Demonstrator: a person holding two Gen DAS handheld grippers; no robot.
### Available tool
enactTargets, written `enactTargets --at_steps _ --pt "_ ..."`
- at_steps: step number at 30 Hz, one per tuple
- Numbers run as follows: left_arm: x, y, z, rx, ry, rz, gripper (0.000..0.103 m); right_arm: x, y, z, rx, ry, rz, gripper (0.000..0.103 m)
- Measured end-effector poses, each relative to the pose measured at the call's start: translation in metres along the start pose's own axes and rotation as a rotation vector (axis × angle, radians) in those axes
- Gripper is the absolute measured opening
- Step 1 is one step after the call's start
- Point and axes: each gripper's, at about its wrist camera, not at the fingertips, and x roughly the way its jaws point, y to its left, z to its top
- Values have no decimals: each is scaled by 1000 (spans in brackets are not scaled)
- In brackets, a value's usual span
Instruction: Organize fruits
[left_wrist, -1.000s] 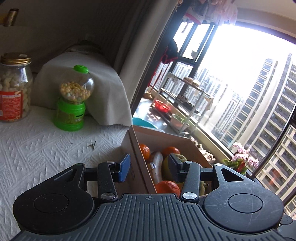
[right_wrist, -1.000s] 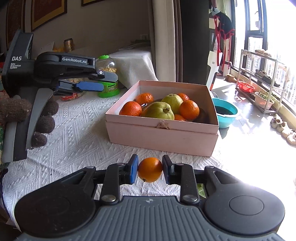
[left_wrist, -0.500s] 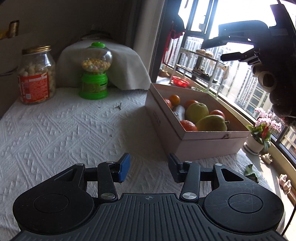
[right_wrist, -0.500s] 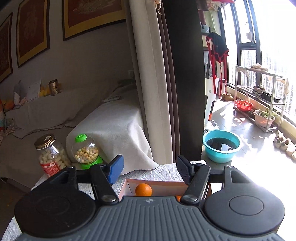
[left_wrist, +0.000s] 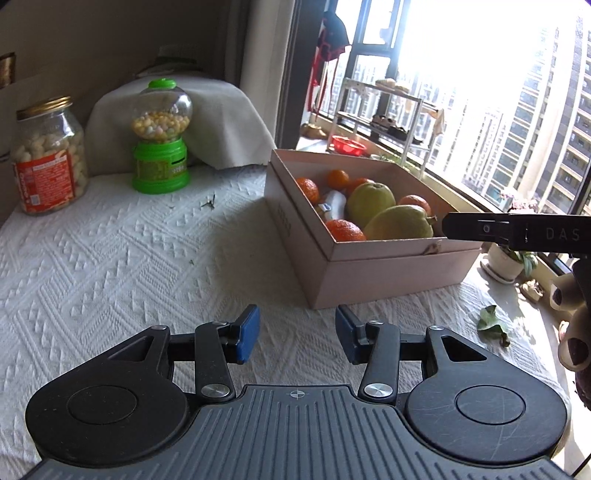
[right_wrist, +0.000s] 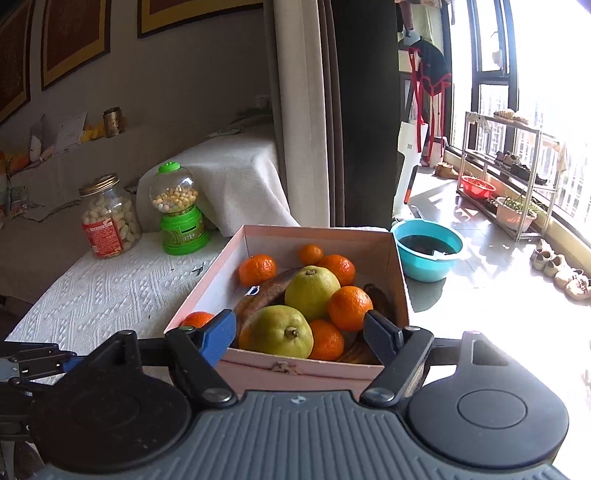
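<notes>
A pink cardboard box (right_wrist: 317, 233) on the white tablecloth holds several oranges (right_wrist: 349, 308), two green pears (right_wrist: 312, 293) and a brown banana (right_wrist: 266, 295). My right gripper (right_wrist: 301, 332) hovers over the box's near edge. Its jaws are opening and grip nothing; the fruit lies below and beyond them. In the left wrist view the box (left_wrist: 369, 273) stands ahead and to the right. My left gripper (left_wrist: 297, 332) is open and empty over the cloth, short of the box's near corner. The right gripper's black body (left_wrist: 517, 230) reaches in over the box from the right.
A glass jar of nuts (left_wrist: 48, 155) and a green candy dispenser (left_wrist: 160, 144) stand at the table's back left. A leaf (left_wrist: 491, 325) lies right of the box. A blue basin (right_wrist: 426, 247) and a metal rack (right_wrist: 506, 177) stand on the floor beyond the table.
The right gripper, shut on an orange a second ago, has moved over the box and opened; the orange is gone from its jaws. The left gripper has drawn back from the box.
</notes>
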Motion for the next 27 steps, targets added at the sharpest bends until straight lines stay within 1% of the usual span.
enactTargets --at_steps 3,6,7,9,10,11,12,13,15,17,21,25,27 --pt "0 -1 -5 33 11 52 50 -5 5 -31 24 26 20 82" --pt "0 1 -13 76 23 131 50 8 17 -52 18 82 -19 84" --pt "3 3 -16 74 32 148 50 16 22 -57 15 108 -33 84" --pt "9 7 -22 51 60 144 51 34 32 -64 -4 170 -56 84" --pt "11 6 -25 65 32 143 52 43 36 -66 -15 195 -65 88" --pt "12 3 -27 80 21 152 53 48 41 -68 -36 180 -90 93" --pt "13 1 -27 85 15 157 54 50 45 -69 -47 168 -116 96" --pt "15 1 -27 78 9 156 55 52 47 -69 -49 167 -128 97" --pt "17 2 -26 66 2 152 57 55 44 -69 -32 176 -146 103" --pt "20 2 -24 50 -2 155 57 55 35 -69 24 184 -134 103" --pt "23 -2 -23 62 -9 176 57 54 34 -72 25 176 -148 103" --pt "25 -2 -22 66 -10 175 57 52 34 -79 34 117 -159 103" --pt "25 -3 -21 68 -10 177 57 52 36 -80 32 113 -172 103"
